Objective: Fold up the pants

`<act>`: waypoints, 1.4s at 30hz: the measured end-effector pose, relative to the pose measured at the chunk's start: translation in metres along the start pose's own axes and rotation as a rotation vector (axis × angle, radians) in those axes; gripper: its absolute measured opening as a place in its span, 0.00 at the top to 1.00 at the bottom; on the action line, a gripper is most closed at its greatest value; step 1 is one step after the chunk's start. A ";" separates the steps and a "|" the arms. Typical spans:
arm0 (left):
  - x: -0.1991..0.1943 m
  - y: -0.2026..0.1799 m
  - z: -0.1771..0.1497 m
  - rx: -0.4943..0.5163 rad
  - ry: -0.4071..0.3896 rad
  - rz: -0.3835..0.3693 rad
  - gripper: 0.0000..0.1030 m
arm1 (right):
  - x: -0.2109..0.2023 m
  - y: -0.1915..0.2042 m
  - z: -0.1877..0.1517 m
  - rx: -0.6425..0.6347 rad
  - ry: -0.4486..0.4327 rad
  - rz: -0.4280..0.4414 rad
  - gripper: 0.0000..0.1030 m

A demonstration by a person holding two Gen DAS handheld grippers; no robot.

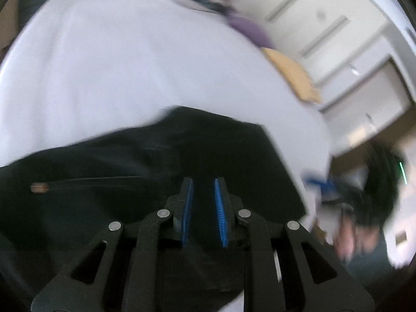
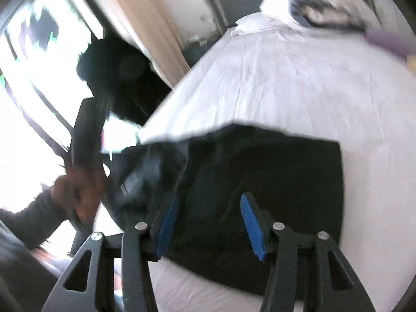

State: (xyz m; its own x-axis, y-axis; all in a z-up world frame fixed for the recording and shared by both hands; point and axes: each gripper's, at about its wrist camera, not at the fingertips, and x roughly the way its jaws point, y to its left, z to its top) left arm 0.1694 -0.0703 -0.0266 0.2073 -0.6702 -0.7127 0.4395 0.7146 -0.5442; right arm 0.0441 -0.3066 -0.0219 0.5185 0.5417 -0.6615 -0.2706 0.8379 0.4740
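Pants lie on the white bed, already folded compact. We see the left gripper narrowly parted and the right gripper released, both empty; little folding remains.

Left tongs held with blue pads a narrow gap apart, gripping nothing, while right tongs stand spread wide, both pointing forward.

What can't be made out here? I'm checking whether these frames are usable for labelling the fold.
- Pants, left wrist view: layers and seams lost in motion blur and dark cloth.
- Pants' near edge, right wrist view: hidden behind the right gripper.
- Left gripper, right wrist view: smeared by blur.
- Pillow pattern: blurred.
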 end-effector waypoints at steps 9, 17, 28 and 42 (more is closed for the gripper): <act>0.067 -0.007 -0.043 -0.050 0.121 -0.052 0.84 | 0.061 -0.152 0.048 0.356 0.119 0.229 0.48; 0.071 -0.015 -0.057 -0.056 0.063 -0.068 0.84 | 0.041 -0.129 -0.029 0.333 0.159 0.277 0.53; -0.026 -0.024 -0.119 -0.193 -0.144 0.023 0.39 | -0.022 -0.046 -0.073 0.360 -0.154 0.396 0.43; -0.121 0.107 -0.226 -0.795 -0.484 -0.049 0.04 | 0.054 0.040 -0.048 0.453 -0.159 0.453 0.43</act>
State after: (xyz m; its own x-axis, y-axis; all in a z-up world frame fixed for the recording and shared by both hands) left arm -0.0061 0.1322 -0.0981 0.6248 -0.5858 -0.5162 -0.2335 0.4907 -0.8395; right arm 0.0221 -0.2409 -0.0664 0.5565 0.7887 -0.2612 -0.1400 0.3989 0.9062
